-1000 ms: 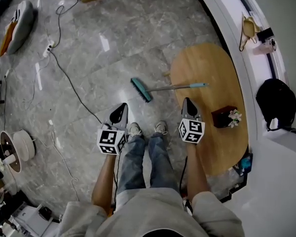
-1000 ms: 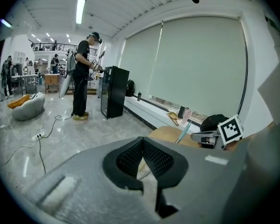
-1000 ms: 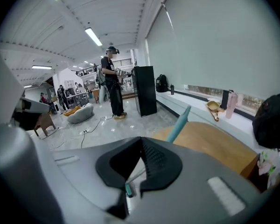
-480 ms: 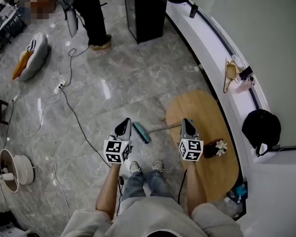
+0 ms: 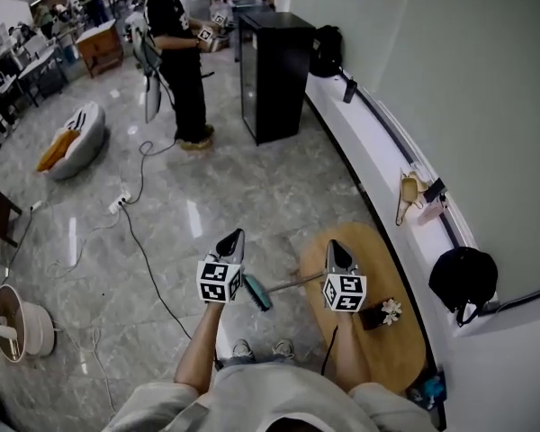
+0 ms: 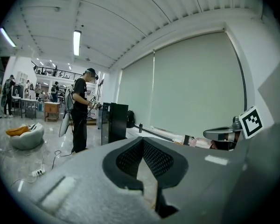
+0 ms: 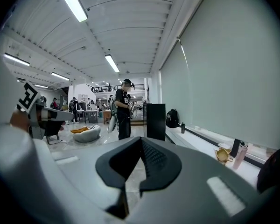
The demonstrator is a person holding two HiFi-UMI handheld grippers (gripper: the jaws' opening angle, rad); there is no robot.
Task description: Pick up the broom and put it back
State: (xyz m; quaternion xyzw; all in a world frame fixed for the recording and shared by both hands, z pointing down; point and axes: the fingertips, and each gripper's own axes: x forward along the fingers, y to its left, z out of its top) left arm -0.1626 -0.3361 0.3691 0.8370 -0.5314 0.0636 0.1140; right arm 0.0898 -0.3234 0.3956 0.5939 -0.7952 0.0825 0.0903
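- Your left gripper [image 5: 237, 234] has its jaws closed together with nothing between them.
- Your right gripper [image 5: 334, 245] is the same: jaws together, empty.
- You hold both raised, side by side, pointing ahead.
- The broom [image 5: 257, 292] lies on the floor [image 5: 207, 196] below them, its teal head just ahead of your feet, its handle running toward the oval wooden worktop [image 5: 405, 349].

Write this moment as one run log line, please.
left claw: shut, empty | right claw: shut, empty | broom: on floor, not held
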